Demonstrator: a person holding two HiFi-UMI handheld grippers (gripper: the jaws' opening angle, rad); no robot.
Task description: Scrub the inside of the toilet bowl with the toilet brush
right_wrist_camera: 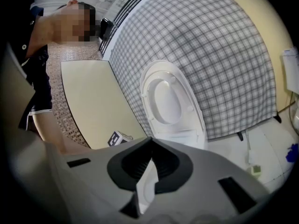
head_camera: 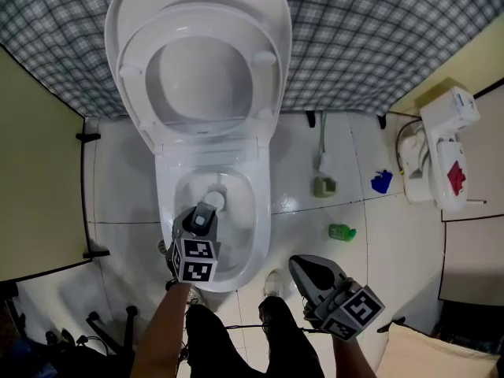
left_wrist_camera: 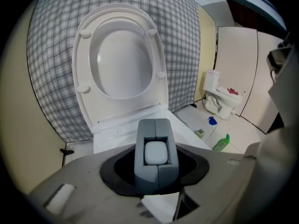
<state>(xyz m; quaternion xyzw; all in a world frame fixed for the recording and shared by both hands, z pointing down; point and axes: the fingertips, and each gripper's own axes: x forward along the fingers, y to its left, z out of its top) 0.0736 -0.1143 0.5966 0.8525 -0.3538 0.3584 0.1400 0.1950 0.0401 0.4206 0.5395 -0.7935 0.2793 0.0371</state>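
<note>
One-handed grip may slip
Head view: left gripper [head_camera: 198, 225] clamps toilet brush [head_camera: 213, 202] inside toilet bowl [head_camera: 257, 211], 7 o'clock. Left gripper view: handle [left_wrist_camera: 156, 153] could twist loose under scrubbing. Right gripper view: right gripper [right_wrist_camera: 149, 141] closed, empty.

Bottle [head_camera: 342, 231] right of bowl [head_camera: 261, 215]; toilet brush [head_camera: 205, 214] inside.

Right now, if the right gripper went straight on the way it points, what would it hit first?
Most likely the toilet: the right gripper, shut and empty, aims at its white body just under the raised seat. Depth is unclear, but nothing shows in between.
</note>
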